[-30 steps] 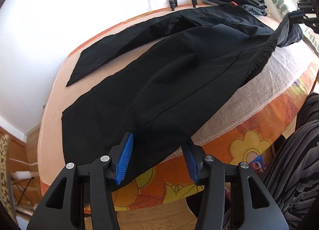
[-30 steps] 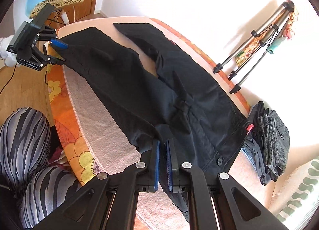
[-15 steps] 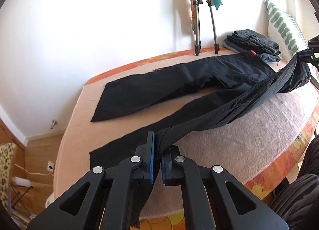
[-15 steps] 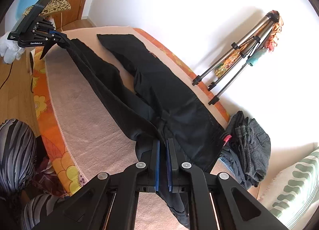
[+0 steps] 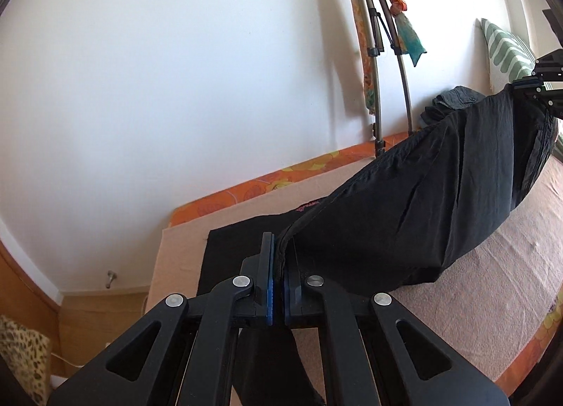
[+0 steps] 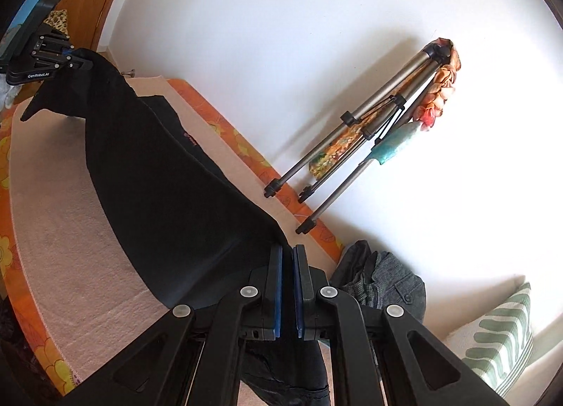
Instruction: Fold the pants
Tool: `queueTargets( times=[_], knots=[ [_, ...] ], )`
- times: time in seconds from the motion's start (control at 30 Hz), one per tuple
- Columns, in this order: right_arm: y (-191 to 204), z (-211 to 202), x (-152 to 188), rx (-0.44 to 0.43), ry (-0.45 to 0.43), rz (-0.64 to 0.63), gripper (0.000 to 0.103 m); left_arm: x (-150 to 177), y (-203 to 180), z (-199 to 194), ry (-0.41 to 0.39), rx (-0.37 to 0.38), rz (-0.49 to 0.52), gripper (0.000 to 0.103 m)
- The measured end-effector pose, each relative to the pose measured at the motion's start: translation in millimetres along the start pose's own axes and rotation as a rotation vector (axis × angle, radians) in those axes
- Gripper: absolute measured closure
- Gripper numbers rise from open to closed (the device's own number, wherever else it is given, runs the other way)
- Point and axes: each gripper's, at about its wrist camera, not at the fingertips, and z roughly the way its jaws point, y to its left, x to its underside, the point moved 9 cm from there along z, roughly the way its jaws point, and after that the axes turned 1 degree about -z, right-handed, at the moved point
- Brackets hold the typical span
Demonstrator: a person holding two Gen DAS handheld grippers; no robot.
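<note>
The black pants (image 5: 415, 209) hang stretched in the air between my two grippers, above the pink blanket (image 5: 492, 283) on the bed. My left gripper (image 5: 278, 254) is shut on the hem end of one leg. My right gripper (image 6: 289, 258) is shut on the waist end of the pants (image 6: 169, 195). The other leg lies flat on the blanket (image 6: 63, 237) under the lifted one, near the wall. Each gripper shows in the other's view: the right one at the far right (image 5: 527, 84), the left one at the upper left (image 6: 68, 54).
A folded tripod (image 6: 352, 156) with cloths on it leans on the white wall behind the bed. A pile of folded dark clothes (image 6: 383, 286) and a green-striped pillow (image 6: 499, 339) lie at the bed's right end. The orange flowered sheet (image 6: 7, 145) edges the bed.
My left gripper closed on the leg hem, and both grippers lifted the pants and carried the near leg up toward the wall, over the far leg.
</note>
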Motion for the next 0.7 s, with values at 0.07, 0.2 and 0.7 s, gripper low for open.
queueTargets(
  times=[0.07, 0.2, 0.7],
  knots=[
    [-11, 20, -14, 0.023, 0.005, 0.001, 0.100, -9, 6, 18, 0.017, 0.007, 0.002, 0.101],
    [-29, 72, -36, 0.052, 0.021, -0.001, 0.100, -18, 15, 60, 0.065, -0.010, 0.038, 0.101],
    [-8, 266, -7, 0.048, 0.228, -0.052, 0.100, 8, 8, 206, 0.272, 0.025, 0.060, 0.093]
  ],
)
